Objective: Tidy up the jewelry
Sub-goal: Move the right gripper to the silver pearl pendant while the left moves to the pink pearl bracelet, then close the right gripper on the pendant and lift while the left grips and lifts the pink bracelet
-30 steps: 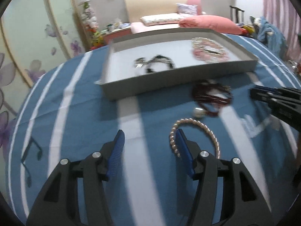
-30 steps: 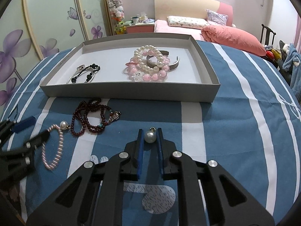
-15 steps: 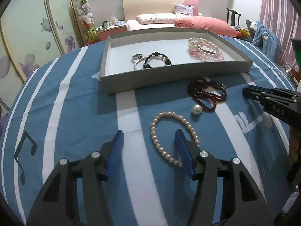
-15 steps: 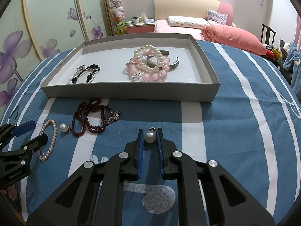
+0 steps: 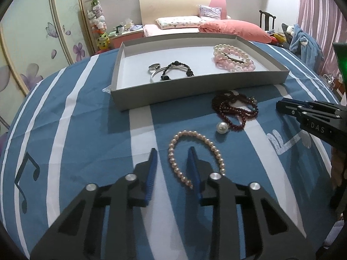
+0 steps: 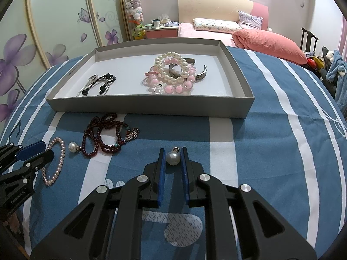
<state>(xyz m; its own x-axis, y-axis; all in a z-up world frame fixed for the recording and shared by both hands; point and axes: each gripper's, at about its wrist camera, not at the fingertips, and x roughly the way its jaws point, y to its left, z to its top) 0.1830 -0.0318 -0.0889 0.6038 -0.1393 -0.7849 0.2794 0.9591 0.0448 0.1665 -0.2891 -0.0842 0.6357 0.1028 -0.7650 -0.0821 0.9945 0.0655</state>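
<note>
A pale pink pearl bracelet [image 5: 195, 153] lies on the blue striped cloth; its left side sits between the fingers of my open left gripper [image 5: 172, 158], whose right finger stands inside the loop. It also shows in the right wrist view [image 6: 55, 160]. My right gripper [image 6: 173, 159] is shut on a white pearl pendant [image 6: 172, 157]. A second loose pearl [image 5: 221, 127] lies beside a dark red bead necklace [image 5: 235, 110]. The grey tray [image 5: 195, 86] holds a black bead bracelet [image 5: 176, 70], a ring [image 5: 154, 67] and pink-white bead bracelets [image 5: 233, 57].
The tray also holds a silver cuff [image 6: 196, 73] under the pink beads. The round table is covered by a blue-and-white striped cloth [image 5: 86, 130]. A bed with pink pillows [image 6: 269, 43] and a wardrobe stand behind the table.
My left gripper has shifted so the pearl bracelet's left side now lies between its fingers, and the jaws have narrowed a little. The right gripper has held still with the pearl pendant.
</note>
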